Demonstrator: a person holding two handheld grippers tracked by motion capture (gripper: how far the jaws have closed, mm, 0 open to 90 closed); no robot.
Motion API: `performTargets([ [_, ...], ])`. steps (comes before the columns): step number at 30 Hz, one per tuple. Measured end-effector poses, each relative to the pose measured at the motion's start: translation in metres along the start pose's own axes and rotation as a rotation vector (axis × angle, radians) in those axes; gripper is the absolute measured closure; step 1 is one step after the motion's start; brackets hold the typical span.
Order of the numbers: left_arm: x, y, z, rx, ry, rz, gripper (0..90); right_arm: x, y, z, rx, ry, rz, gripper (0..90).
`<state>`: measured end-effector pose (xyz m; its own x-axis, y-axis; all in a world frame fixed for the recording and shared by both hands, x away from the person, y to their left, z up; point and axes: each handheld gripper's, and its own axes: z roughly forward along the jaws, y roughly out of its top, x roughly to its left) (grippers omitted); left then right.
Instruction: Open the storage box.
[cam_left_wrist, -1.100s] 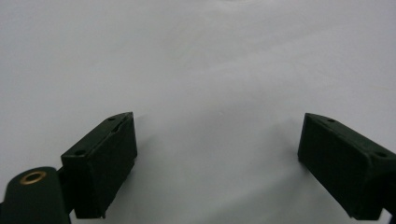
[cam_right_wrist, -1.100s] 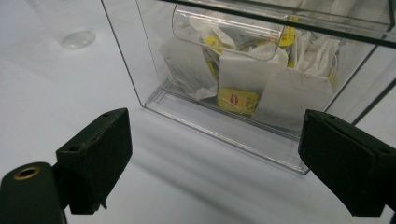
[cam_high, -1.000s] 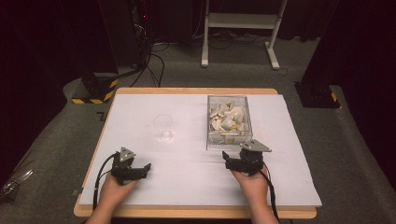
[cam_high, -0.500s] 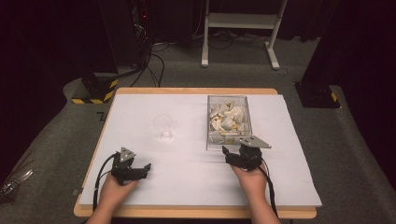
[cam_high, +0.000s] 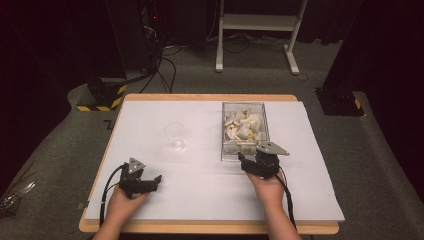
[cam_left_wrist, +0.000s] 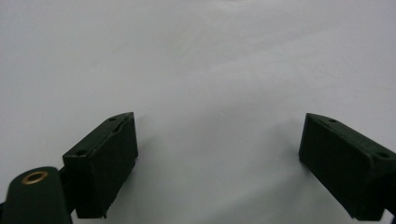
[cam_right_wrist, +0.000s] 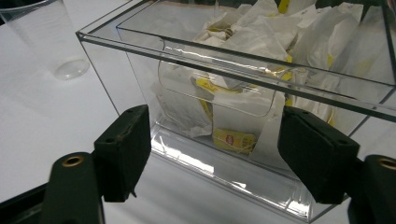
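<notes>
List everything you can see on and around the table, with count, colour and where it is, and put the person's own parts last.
Table: one, wooden edge with a white cover, centre.
Box: one, clear plastic, right of middle on the table.
Tea bags: many, white packets with yellow tags, inside the box.
Cup: one, clear plastic, upright, left of the box.
Stand: one, white metal, on the floor behind the table.
Left claw: one, black, open over bare white cover, near left.
Right claw: one, black, at the box's near end; jaws have just been closing, nothing pinched.
Hands: two, at the near edge.
</notes>
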<state>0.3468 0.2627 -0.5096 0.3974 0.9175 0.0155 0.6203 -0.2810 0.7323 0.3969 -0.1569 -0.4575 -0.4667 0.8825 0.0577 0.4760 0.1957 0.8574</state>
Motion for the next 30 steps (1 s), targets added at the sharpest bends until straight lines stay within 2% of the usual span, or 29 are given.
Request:
performTargets([
  [7, 0.0000, 0.0000, 0.0000, 0.000, 0.001, 0.001, 11.9, 0.0006, 0.0010, 0.0018, -0.016, -0.018, 0.012, 33.7],
  [20, -0.0001, 0.0000, -0.0001, 0.000, 0.002, 0.001, 11.9, -0.0005, 0.0040, 0.0050, -0.014, 0.002, 0.019, 31.4],
  [30, -0.0001, 0.0000, 0.0000, -0.001, 0.002, 0.001, 12.0, 0.0018, 0.0048, 0.0031, -0.027, 0.011, 0.016, 34.3],
])
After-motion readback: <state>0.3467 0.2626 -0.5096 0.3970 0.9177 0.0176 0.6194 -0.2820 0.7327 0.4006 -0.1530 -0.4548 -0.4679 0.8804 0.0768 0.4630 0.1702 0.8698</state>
